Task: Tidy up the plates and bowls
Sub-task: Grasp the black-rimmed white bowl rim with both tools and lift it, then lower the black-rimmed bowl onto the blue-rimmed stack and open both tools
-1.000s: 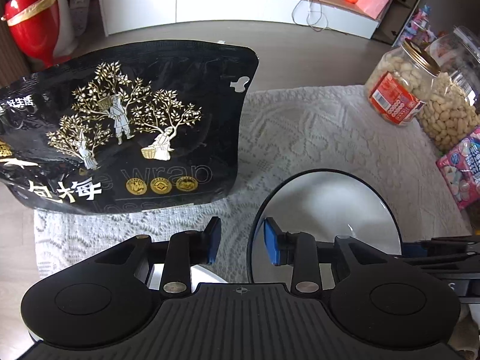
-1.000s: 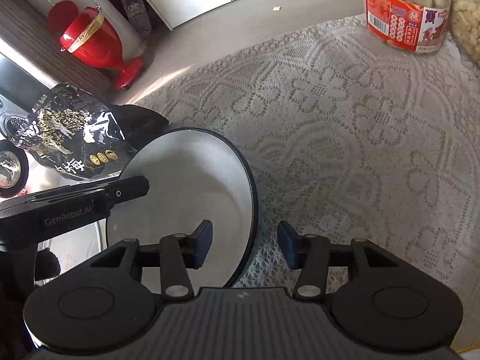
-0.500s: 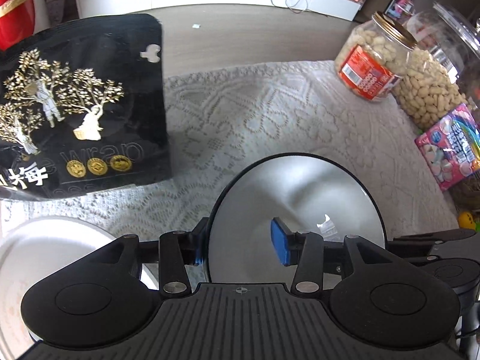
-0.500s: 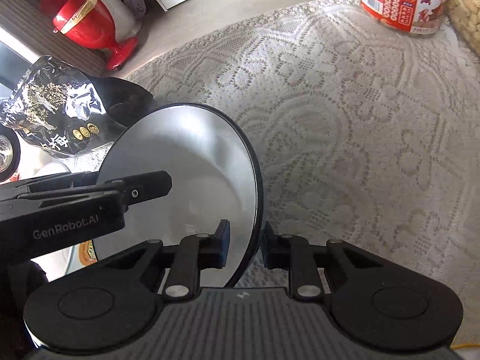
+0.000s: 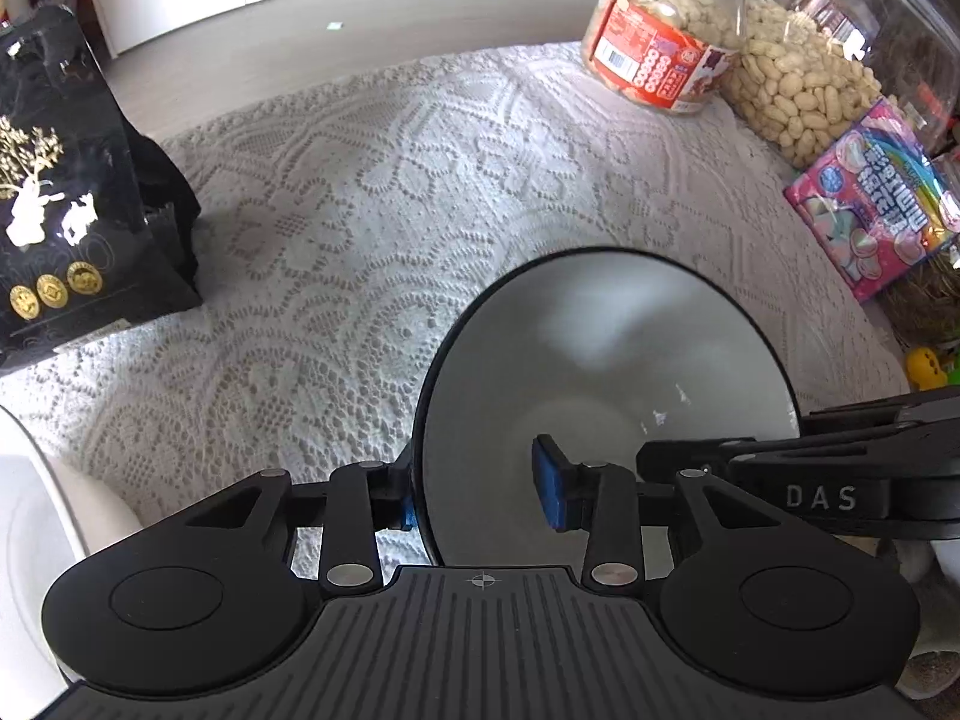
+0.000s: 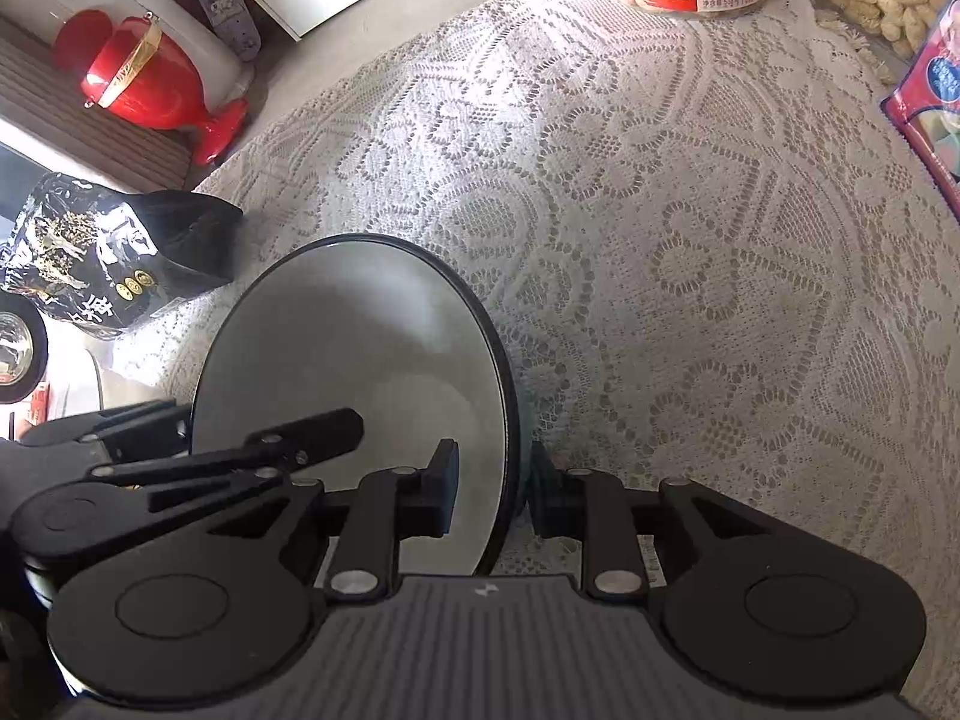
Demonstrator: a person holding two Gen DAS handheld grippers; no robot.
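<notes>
While both claws straddle the same bowl (image 5: pixel 606 372), nothing looks sorted yet, so the task reads as early. The bowl is white inside with a dark rim, tipped up off the lace cloth (image 5: pixel 372 192) that covers the bench, though whether its lower edge touches the cloth I cannot tell.

The left claw (image 5: pixel 480 495) has one finger outside the bowl's left rim and one inside, with a clear gap around the wall, so it is spread and not gripping. The right claw (image 6: pixel 491 489) pinches the opposite rim, inner pad against the white face and outer pad behind, so it is clenched on the bowl and likely carries its weight.

Left to do, as a guess: carry this bowl to a stack, then handle the rest.

View differences:
- Left wrist view shows a white dish edge (image 5: pixel 36 516) left of the bowl, a possible stacking spot, plus a pink candy pack (image 5: pixel 870 216) and peanut jars (image 5: pixel 660 42) beyond the bowl.
- Right wrist view shows a red ornament (image 6: pixel 150 78) on the floor past the black snack bag (image 6: pixel 102 258), and the left claw's body reaching across the bowl.
</notes>
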